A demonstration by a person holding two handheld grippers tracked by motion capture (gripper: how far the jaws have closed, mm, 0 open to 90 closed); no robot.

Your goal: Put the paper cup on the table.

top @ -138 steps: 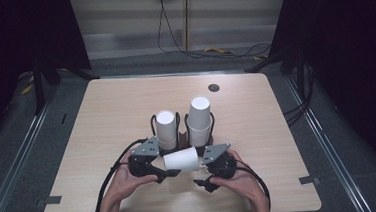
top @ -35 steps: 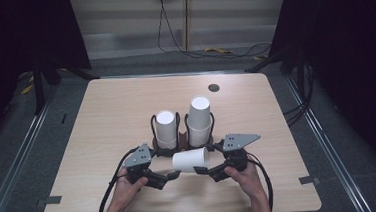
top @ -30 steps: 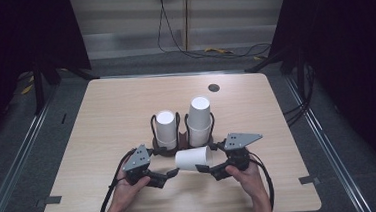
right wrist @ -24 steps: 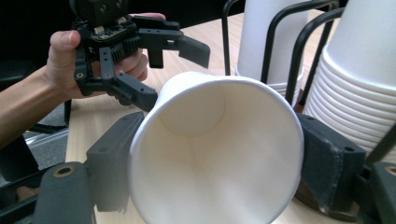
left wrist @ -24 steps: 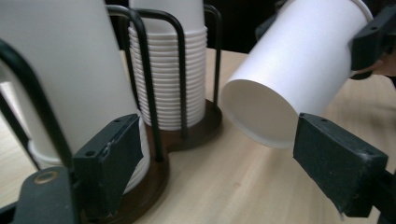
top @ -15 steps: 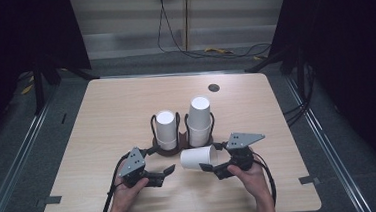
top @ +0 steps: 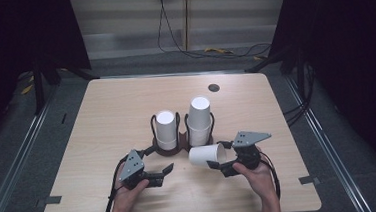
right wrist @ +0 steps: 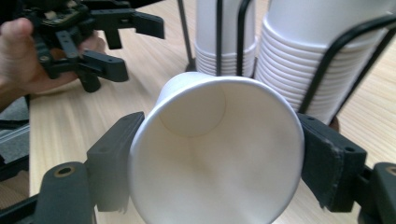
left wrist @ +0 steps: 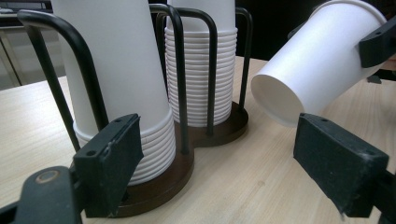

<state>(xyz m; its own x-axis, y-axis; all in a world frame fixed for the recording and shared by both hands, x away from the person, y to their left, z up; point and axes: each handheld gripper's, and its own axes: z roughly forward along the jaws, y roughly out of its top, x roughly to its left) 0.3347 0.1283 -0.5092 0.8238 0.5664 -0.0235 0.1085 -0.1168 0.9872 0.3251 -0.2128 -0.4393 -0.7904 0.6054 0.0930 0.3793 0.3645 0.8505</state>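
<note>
Showing two grippers [top: 166,170] [top: 219,165], two cup stacks [top: 166,130] [top: 199,120] standing in one two-bay holder [top: 171,146], one loose paper cup [top: 207,156], and one table [top: 106,111].

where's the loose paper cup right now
In the high view the loose paper cup lies on its side between the jaws of the right gripper, right of centre near the table's front, just in front of the taller cup stack.

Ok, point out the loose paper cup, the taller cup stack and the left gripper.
loose paper cup [top: 205,155], high view, on its side wall.
taller cup stack [top: 199,114], high view, upper cup's wall.
left gripper [top: 169,172], high view, between its open fingertips.
</note>
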